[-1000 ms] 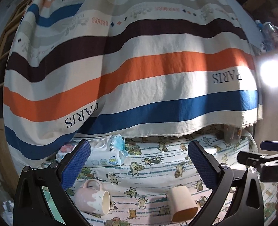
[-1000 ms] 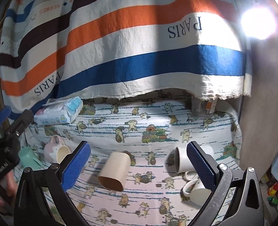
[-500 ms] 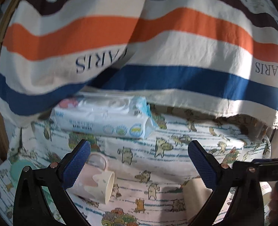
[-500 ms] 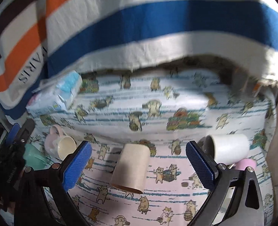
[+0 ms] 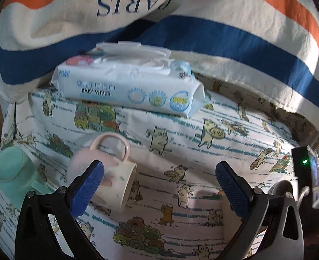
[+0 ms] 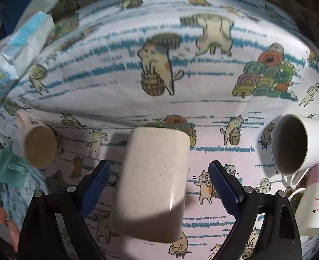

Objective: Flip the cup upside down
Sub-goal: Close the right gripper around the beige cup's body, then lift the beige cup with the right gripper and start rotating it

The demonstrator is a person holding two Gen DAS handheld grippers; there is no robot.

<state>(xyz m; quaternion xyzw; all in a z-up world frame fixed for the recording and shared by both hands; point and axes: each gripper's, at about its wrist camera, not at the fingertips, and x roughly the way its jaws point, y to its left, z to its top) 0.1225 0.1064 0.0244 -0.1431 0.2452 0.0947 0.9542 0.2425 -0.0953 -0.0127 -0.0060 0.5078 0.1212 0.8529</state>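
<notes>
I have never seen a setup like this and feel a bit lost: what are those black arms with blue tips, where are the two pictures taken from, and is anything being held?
There is no robot here. A person holds a hand tool in each hand, each with two black fingers tipped in blue pads, and a small wide-angle camera on each tool looks forward along them.

One picture is from the left gripper, the other from the right gripper. Both are open and hold nothing.

Below is a cloth printed with cartoon cats. The right gripper's fingers stand either side of a beige speckled handleless cup lying on its side. The left one is near a pale pink mug with a handle, also on its side. Around them lie a blue-and-white pack of baby wipes, a mint green plastic cup and a white mug.
</notes>
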